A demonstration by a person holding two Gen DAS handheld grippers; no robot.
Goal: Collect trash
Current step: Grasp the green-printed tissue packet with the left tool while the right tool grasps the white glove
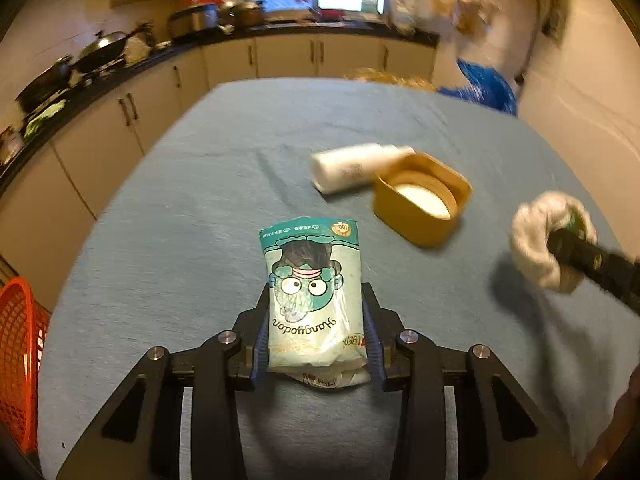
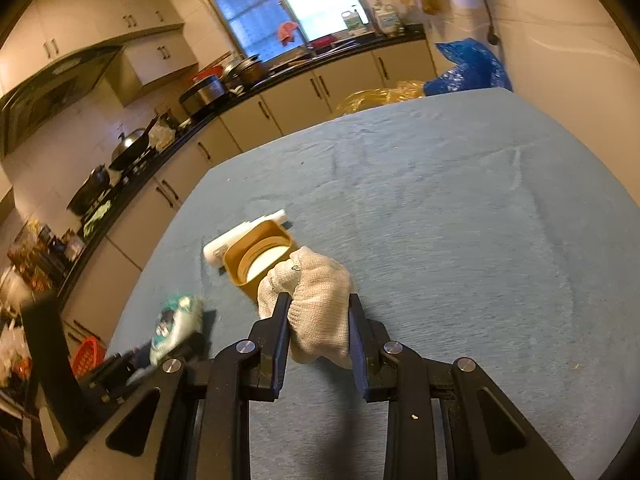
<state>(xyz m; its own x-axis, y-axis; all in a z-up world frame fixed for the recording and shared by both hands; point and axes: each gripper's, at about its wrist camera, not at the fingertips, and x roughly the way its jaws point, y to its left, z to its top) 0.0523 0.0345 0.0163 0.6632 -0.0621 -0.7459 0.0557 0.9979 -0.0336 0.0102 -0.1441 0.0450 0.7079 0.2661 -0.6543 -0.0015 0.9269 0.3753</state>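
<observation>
Teal snack packet (image 1: 314,300) in left hand-held gripper (image 1: 316,320)

We see wide bare blue cloth on the desk (image 2: 460,200) ahead and to the right of our right gripper (image 2: 319,312), so passage there is open. On its left the yellow container (image 2: 260,258) and the white tube (image 2: 224,245) touching it stand in the way. Ahead of our left gripper (image 1: 316,320) the cloth is free up to the far edge. The orange basket (image 1: 18,356) sits beside the desk's left edge.
</observation>
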